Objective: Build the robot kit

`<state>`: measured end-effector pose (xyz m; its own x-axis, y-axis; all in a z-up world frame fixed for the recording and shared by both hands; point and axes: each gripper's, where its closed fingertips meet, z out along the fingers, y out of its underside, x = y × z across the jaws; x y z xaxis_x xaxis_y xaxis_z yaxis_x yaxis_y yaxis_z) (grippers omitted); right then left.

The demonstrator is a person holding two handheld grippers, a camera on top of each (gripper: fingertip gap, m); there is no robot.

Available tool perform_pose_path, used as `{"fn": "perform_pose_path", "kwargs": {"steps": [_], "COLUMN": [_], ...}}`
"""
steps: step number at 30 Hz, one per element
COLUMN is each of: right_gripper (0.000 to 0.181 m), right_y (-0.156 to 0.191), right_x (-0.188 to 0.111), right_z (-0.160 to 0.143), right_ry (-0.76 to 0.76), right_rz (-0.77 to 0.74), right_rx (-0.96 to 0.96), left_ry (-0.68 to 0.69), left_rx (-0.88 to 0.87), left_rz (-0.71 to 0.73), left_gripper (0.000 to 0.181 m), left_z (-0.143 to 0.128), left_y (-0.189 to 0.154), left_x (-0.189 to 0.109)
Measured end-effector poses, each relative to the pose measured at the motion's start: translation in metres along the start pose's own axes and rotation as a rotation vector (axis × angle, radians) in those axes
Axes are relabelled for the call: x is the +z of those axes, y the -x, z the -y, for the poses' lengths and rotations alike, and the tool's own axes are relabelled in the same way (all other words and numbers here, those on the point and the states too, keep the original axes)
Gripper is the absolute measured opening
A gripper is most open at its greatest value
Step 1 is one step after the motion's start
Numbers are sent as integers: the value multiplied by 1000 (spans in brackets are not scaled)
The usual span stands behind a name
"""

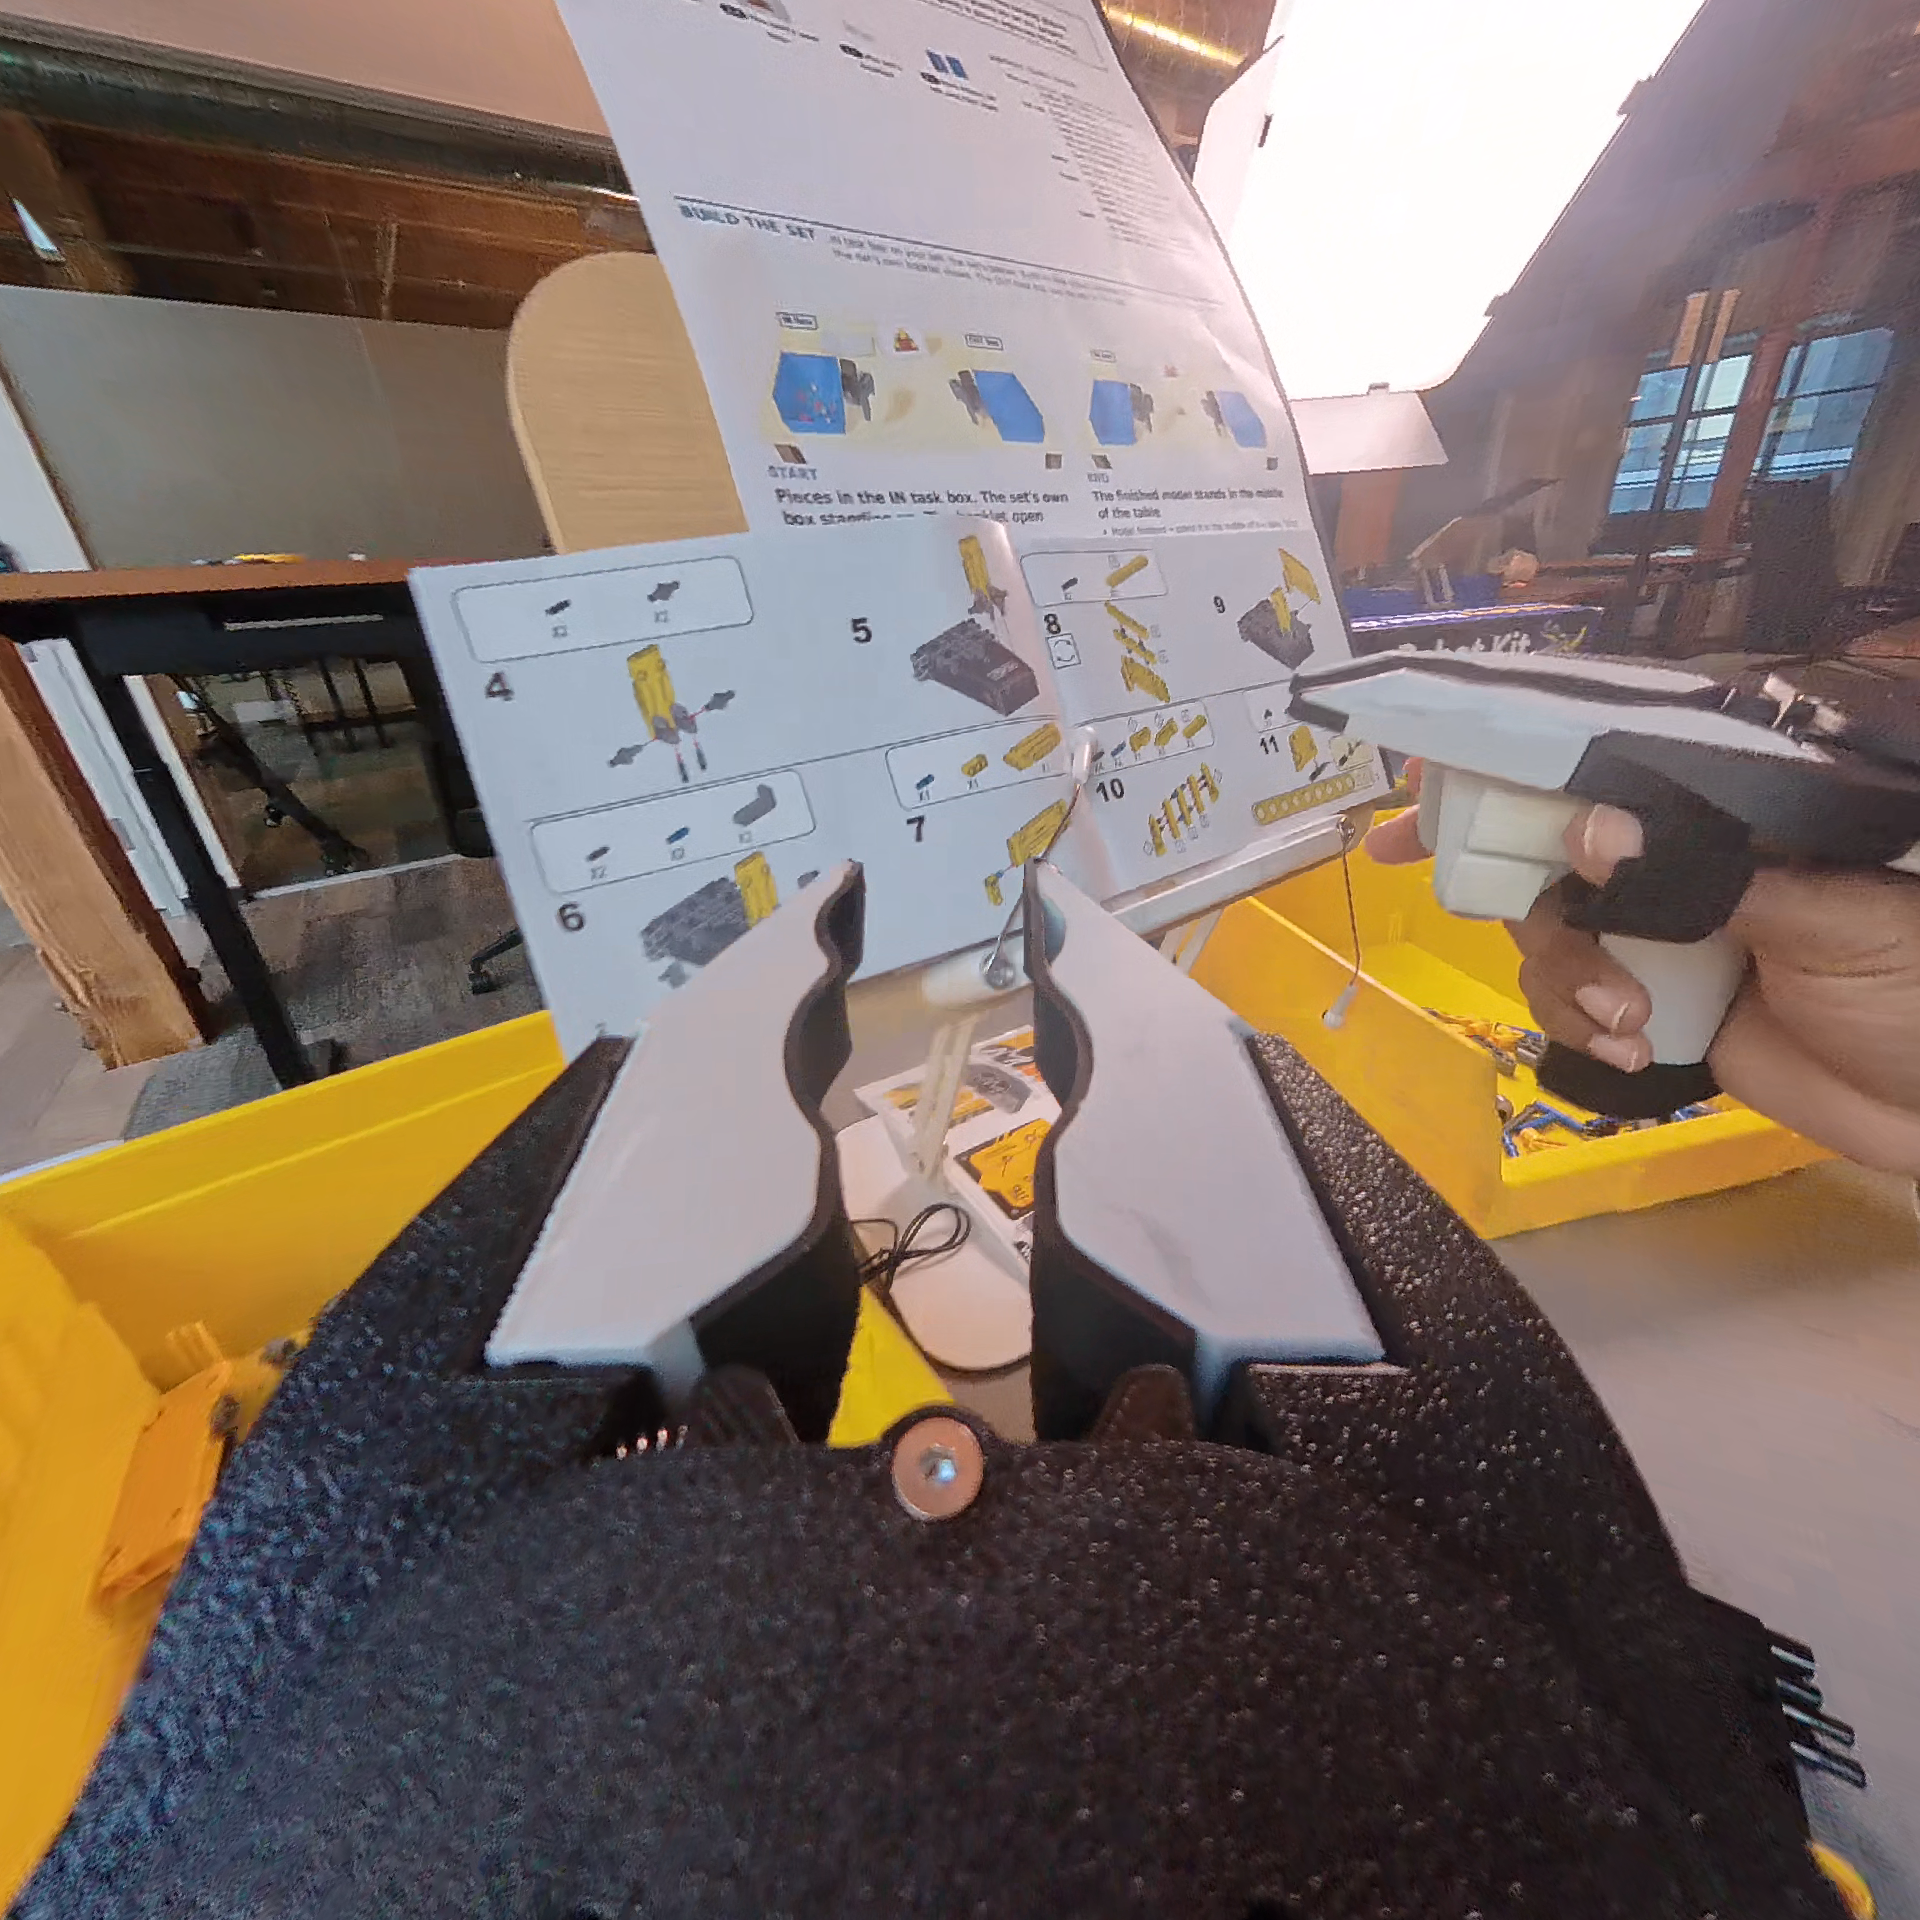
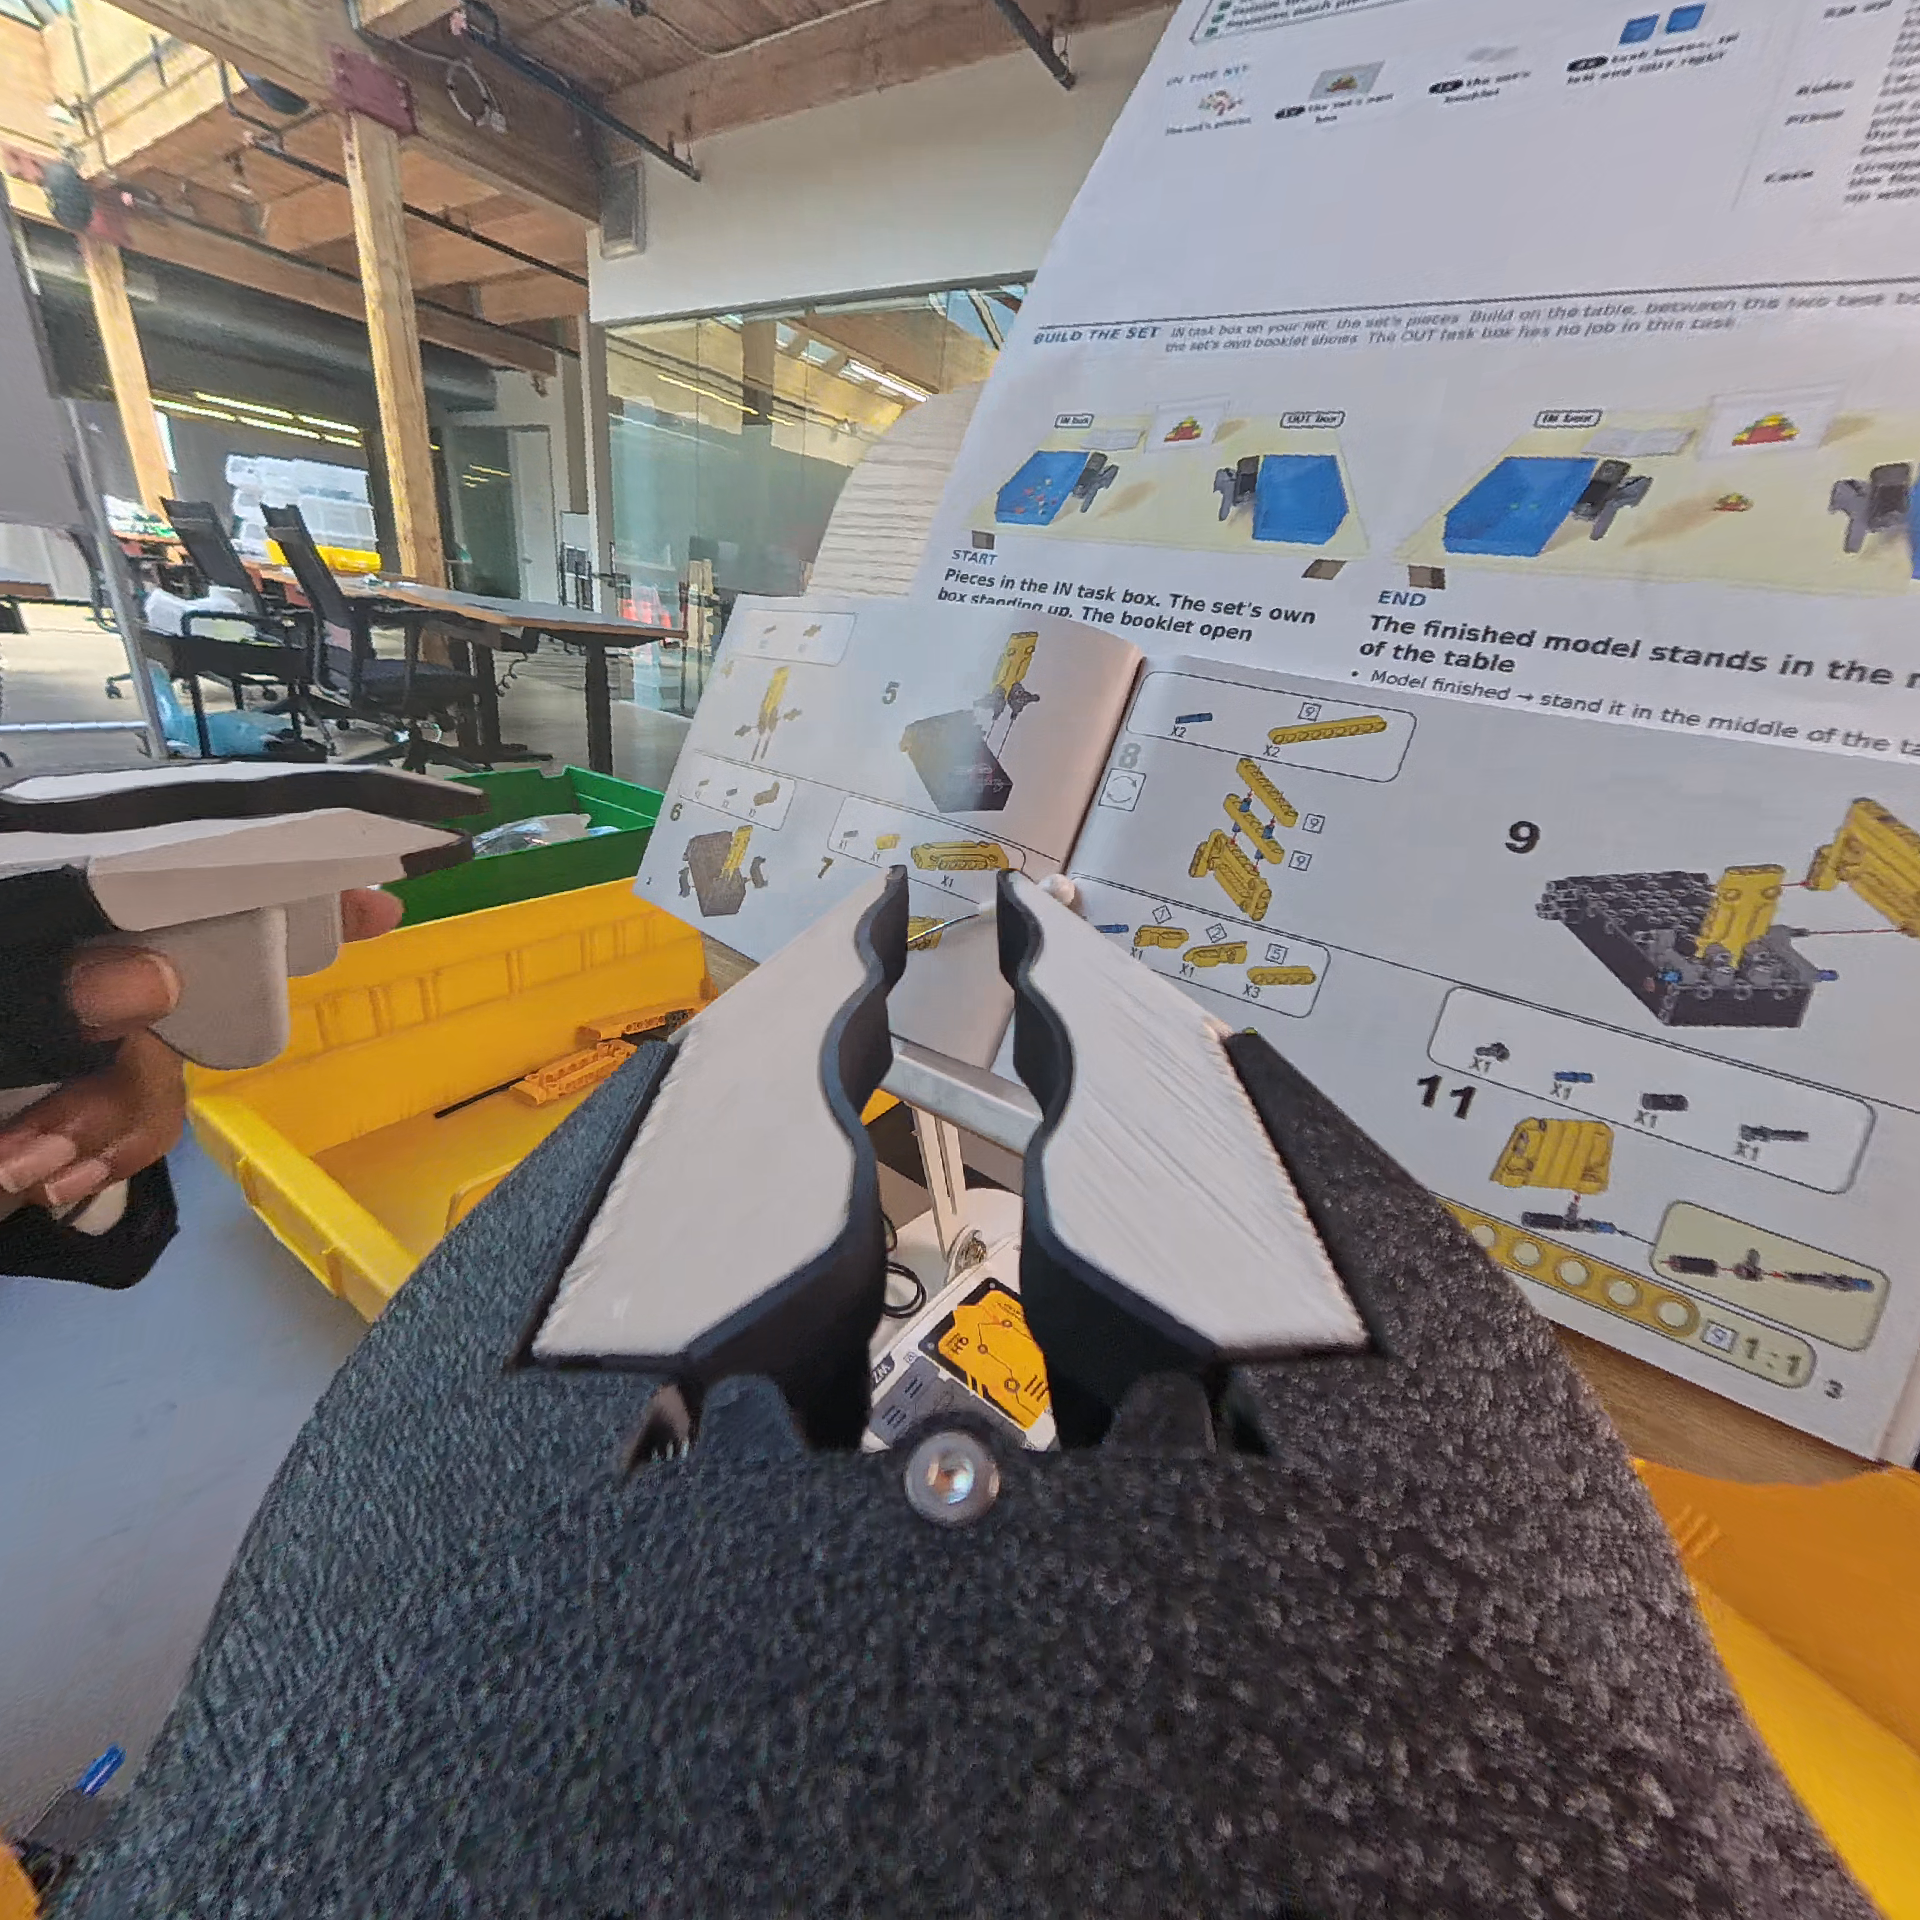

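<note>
My left gripper [image 1: 940,873] is open and empty, held above a yellow bin [image 1: 260,1195], its tips close in front of an open instruction booklet [image 1: 727,727]. The booklet rests on a white stand [image 1: 940,1081] with a larger printed sheet [image 1: 935,312] behind it. My right gripper [image 2: 951,883] is open and empty, pointing at the same booklet [image 2: 1455,935] near its centre fold. Each gripper shows in the other's view, held by a hand: the right one [image 1: 1299,701] at the right, the left one [image 2: 473,826] at the left.
A yellow bin [image 1: 1382,1049] at the right holds small yellow and blue pieces [image 1: 1538,1122]. The left yellow bin [image 2: 436,997] holds yellow beams [image 2: 571,1070]; a green bin [image 2: 540,852] stands behind it. A yellow-and-black printed card [image 2: 987,1351] lies under the stand. Desks and chairs stand beyond.
</note>
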<state>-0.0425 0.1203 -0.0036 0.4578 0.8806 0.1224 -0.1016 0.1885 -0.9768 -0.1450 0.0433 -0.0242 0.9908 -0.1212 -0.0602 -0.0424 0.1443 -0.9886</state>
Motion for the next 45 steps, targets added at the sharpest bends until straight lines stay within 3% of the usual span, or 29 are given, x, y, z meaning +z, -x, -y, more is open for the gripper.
{"fn": "perform_pose_path", "kwargs": {"steps": [6,10,14,26,32,36,39,45], "right_gripper": [23,23,23,23,23,24,24,25], "right_y": [-15,-30,-32,-19,-20,-24,-27,-23], "right_x": [-8,-15,-16,-9,-11,-14,-15,-15], "right_z": [-17,-13,-12,-28,-29,-29,-31,-34], "right_ry": [52,42,38,89,94,95,98,101], "right_rz": [-7,-15,-2,41,44,41,37,44], "right_rx": [-11,11,32,20,13,22,29,13], "left_ry": [108,219,255,352,274,108,41,62], "left_rx": [84,196,360,765,549,205,-46,-80], "left_rz": [-71,-73,-6,-60,-70,-27,8,108], "left_gripper": [33,23,2,0,8,25,35,41], "left_z": [-21,-48,-51,-57,-48,-19,-11,-28], "left_y": [-26,-35,-28,-31,-33,-17,3,21], "left_x": [69,94,98,97,90,60,31,-25]}}
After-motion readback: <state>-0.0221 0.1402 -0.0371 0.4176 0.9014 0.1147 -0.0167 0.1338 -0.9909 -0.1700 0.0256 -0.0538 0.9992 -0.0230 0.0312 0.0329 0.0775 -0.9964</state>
